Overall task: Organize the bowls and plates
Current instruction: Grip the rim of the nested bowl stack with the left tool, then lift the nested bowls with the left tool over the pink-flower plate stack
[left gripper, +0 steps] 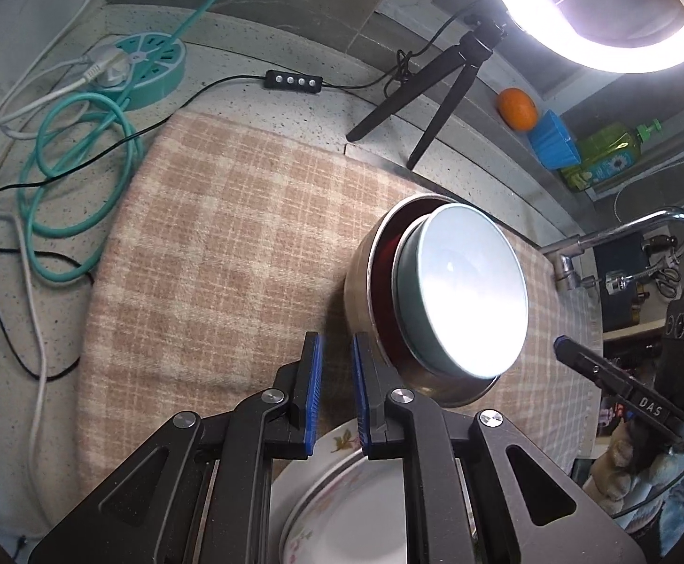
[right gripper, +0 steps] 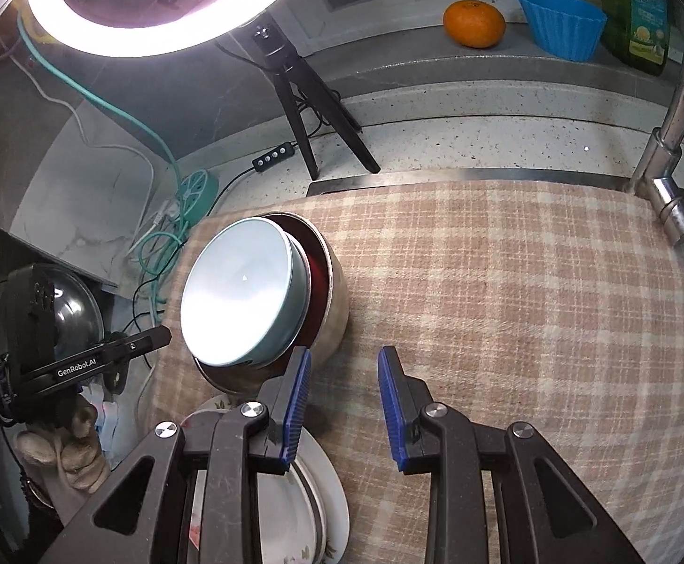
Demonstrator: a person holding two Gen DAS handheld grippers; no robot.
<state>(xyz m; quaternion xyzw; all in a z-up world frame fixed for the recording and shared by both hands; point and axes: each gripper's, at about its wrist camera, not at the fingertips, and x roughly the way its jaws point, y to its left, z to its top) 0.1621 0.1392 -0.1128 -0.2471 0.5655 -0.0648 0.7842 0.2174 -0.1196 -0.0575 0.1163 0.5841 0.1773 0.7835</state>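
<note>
A nested stack of three bowls sits on the beige-and-cream checked cloth (right gripper: 506,305): a pale blue glazed bowl (left gripper: 473,291) on top, inside a dark red bowl (left gripper: 382,282), inside a round stainless-steel bowl (left gripper: 358,291). At about six o'clock from the stack lie white floral-patterned plates (right gripper: 304,507), piled at the cloth's near edge.

The left gripper (left gripper: 337,390) hovers above the plates, its blue-padded jaws narrowly parted with nothing between them — the steel bowl's wall is just beside its right finger. The right gripper (right gripper: 344,404) stands moderately open and empty, over the cloth beside the plates.

Farther out, at twelve o'clock, a lit ring light on a black tripod (right gripper: 314,108) stands on the speckled counter — beyond it an orange (right gripper: 473,22), a blue fluted cup (right gripper: 560,23) and a green detergent bottle (right gripper: 638,14). A chrome tap (right gripper: 671,155) rises at two o'clock.
</note>
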